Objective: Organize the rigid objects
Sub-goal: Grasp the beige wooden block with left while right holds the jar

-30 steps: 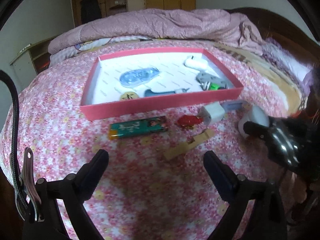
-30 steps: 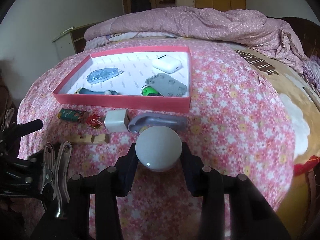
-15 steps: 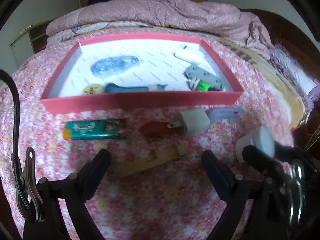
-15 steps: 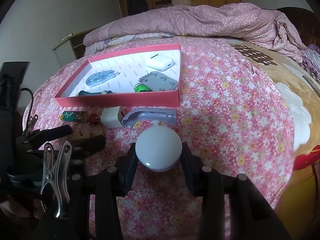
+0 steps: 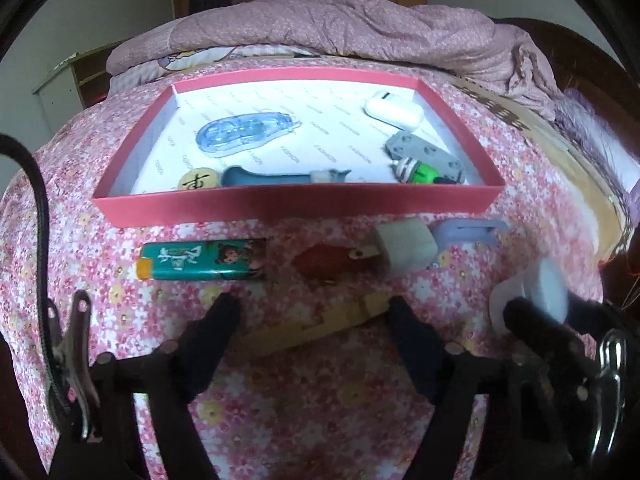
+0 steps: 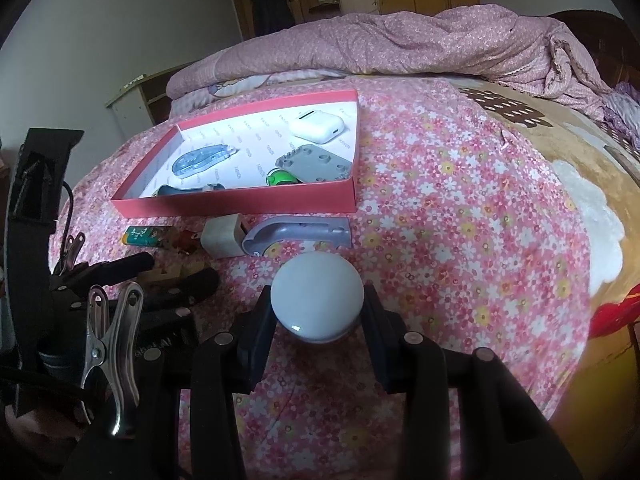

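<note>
Closing in: left gripper (image 5: 312, 314) was dropped lower, jaws spread around pale wooden notched block (image 5: 320, 322) on bed | round white plastic puck (image 6: 317, 295) kept pinched by right gripper (image 6: 318, 316) | shallow red cardboard tray (image 5: 296, 204) next, probably

left gripper (image 5: 312, 310) open astride wooden block (image 5: 320, 326)

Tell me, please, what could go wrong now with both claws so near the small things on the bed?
The left claw is open around the wooden piece; on the soft bed sheet it may sink or slip aside. The right claw grips a smooth white round thing, which might roll out. The two claws are close and might collide.
</note>
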Demonstrator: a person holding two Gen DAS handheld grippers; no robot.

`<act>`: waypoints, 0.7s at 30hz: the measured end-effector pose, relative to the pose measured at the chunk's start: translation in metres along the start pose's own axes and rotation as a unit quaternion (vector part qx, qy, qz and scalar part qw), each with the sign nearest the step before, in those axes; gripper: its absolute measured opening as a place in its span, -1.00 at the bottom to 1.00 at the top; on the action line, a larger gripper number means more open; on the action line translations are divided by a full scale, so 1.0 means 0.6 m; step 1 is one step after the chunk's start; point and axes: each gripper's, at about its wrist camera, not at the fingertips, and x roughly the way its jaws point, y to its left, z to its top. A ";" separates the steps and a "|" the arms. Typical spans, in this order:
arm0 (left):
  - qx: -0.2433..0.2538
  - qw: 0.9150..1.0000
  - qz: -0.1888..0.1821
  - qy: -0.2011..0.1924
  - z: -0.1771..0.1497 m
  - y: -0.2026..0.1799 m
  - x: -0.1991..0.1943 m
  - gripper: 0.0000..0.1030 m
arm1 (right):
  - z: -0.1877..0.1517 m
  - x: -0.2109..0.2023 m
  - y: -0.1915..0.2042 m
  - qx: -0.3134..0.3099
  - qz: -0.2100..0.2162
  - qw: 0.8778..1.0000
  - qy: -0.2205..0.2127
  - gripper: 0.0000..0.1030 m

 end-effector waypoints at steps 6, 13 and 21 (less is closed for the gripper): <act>-0.005 1.000 -0.026 -0.006 -0.007 0.022 -0.012 0.52 | -0.001 -0.001 0.011 -0.009 0.000 1.000 0.004 -0.18; -0.010 1.000 -0.019 -0.019 -0.019 0.063 -0.030 0.52 | -0.004 -0.002 0.035 -0.027 0.005 1.000 0.009 -0.18; 0.013 0.998 0.002 -0.057 -0.022 0.091 -0.061 0.52 | -0.010 -0.003 0.059 -0.038 0.014 0.999 0.019 -0.18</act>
